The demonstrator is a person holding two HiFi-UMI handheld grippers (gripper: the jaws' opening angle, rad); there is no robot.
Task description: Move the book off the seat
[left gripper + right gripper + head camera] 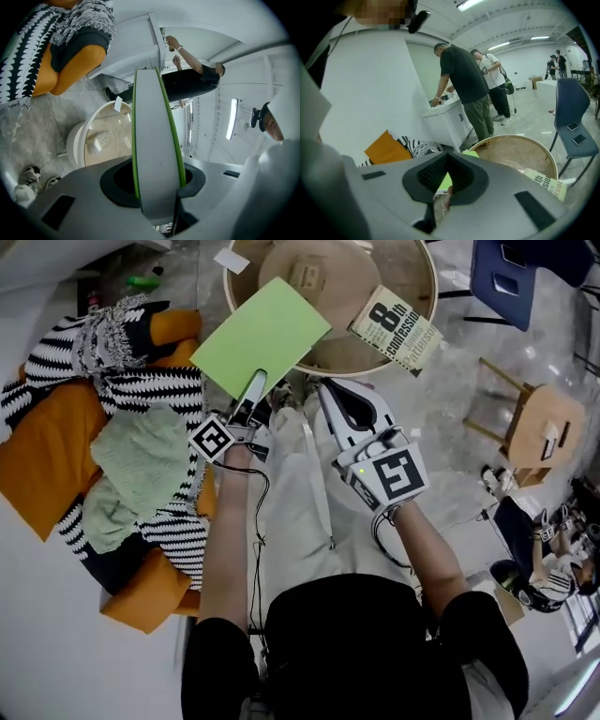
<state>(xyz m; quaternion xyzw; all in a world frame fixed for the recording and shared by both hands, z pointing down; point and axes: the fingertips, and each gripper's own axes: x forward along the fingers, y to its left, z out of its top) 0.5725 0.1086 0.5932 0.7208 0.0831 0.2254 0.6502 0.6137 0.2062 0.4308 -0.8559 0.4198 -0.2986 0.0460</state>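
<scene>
- The left hand-held gripper (253, 390) is clamped on the near edge of the green book (260, 334). In its own view the book stands edge-on between the jaws, which press both covers.
- From that grip the book's long axis runs out toward 1 o'clock in the head view. It is held in the air, and its far half lies over the near-left rim of the round table (398, 266).
- The orange seat (37, 474), with its striped throw (150, 390), lies at 9 o'clock from the left hand-held gripper. The book is already off it.
- The right hand-held gripper (326, 390) sits just beside, at 4 o'clock from the left one. Its jaws are together on nothing, and its tip points toward 11 o'clock, near the book's lower corner.
- My judgement is that the move turns on the table at 12 o'clock. The left hand carries the book, so it only needs to go forward and down.
- A paperback (396, 329) lies across the table's rim at 2 o'clock, so the free wood is toward the middle.
</scene>
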